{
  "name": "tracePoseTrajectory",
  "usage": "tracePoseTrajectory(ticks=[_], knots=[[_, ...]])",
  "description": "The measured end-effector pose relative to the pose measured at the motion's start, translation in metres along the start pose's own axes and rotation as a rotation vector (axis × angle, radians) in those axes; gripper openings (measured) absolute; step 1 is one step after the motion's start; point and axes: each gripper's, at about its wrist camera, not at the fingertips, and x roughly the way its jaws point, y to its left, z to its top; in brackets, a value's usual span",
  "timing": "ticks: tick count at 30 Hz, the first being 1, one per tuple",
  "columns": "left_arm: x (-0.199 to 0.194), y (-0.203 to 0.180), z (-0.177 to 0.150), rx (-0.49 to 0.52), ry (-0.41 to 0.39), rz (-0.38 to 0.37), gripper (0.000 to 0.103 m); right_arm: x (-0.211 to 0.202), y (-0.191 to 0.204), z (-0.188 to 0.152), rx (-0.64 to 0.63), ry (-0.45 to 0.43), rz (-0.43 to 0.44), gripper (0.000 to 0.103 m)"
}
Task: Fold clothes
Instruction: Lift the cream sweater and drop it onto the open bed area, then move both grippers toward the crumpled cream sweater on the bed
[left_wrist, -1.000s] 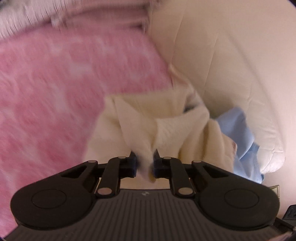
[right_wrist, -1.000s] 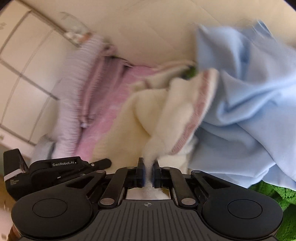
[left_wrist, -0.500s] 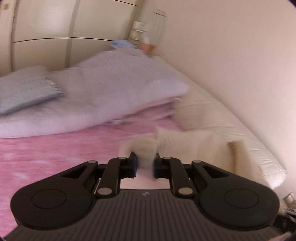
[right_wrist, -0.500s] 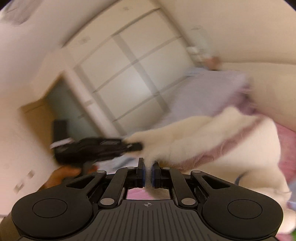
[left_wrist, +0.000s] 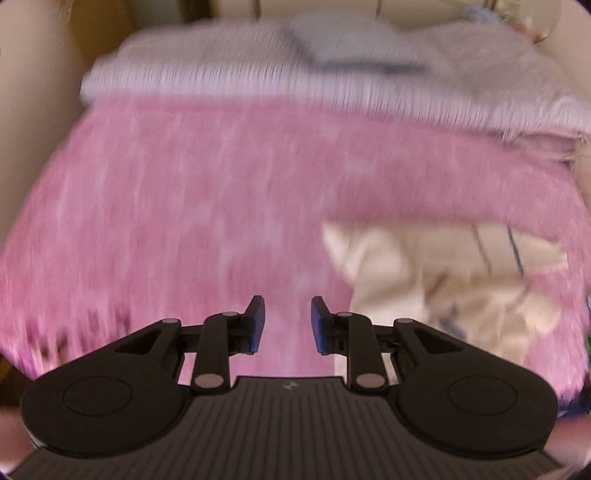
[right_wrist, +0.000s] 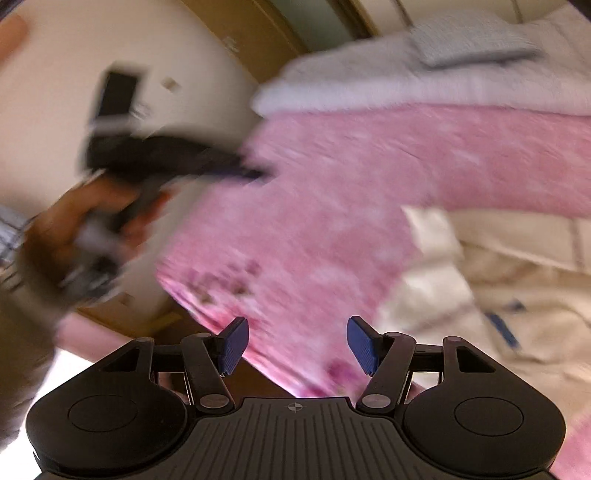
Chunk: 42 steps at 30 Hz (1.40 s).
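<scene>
A cream garment (left_wrist: 454, 284) with thin dark lines lies crumpled on the pink blanket (left_wrist: 192, 206) at the right; in the right wrist view the cream garment (right_wrist: 509, 295) sits at the right too. My left gripper (left_wrist: 286, 325) hangs over bare pink blanket, its jaws opening with nothing between them. My right gripper (right_wrist: 295, 345) is over the pink blanket's (right_wrist: 332, 206) near edge, jaws opening wide and empty. In the right wrist view the left gripper (right_wrist: 255, 172) shows blurred at the left, held by a hand (right_wrist: 74, 218).
A pale lilac duvet (left_wrist: 258, 74) and a grey pillow (right_wrist: 469, 40) lie across the far end of the bed. A cream wall (right_wrist: 74, 55) and a wooden door frame (right_wrist: 266, 40) stand to the left of the bed. Both views are motion-blurred.
Both grippers were shut on the cream garment and carried it across the bed. Now both have let go and stand open, and the garment lies on the pink blanket to their right.
</scene>
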Motion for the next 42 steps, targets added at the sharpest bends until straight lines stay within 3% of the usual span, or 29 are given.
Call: tracePoseTrajectory(ticks=[3,9,16,21,27,42], knots=[[0.003,-0.008,-0.047,-0.049,0.078,-0.034,0.021,-0.015,-0.018,-0.021,0.073,-0.001,-0.135,0.063],[-0.020,-0.035,-0.113,-0.092,0.134,-0.089,0.023,-0.070,-0.060,-0.039,0.169,-0.023,-0.305,0.063],[-0.053,-0.115,-0.145,-0.023,0.065,-0.048,0.029,-0.146,-0.069,-0.078,0.140,-0.085,-0.399,0.063],[-0.082,-0.170,-0.170,0.031,0.008,0.016,0.035,-0.181,-0.093,-0.115,0.167,-0.089,-0.425,0.063],[-0.102,-0.203,-0.195,0.032,0.005,0.039,0.035,-0.205,-0.106,-0.139,0.165,-0.076,-0.414,0.063],[-0.116,-0.215,-0.207,0.017,0.000,0.099,0.037,-0.224,-0.125,-0.154,0.167,-0.093,-0.390,0.063]])
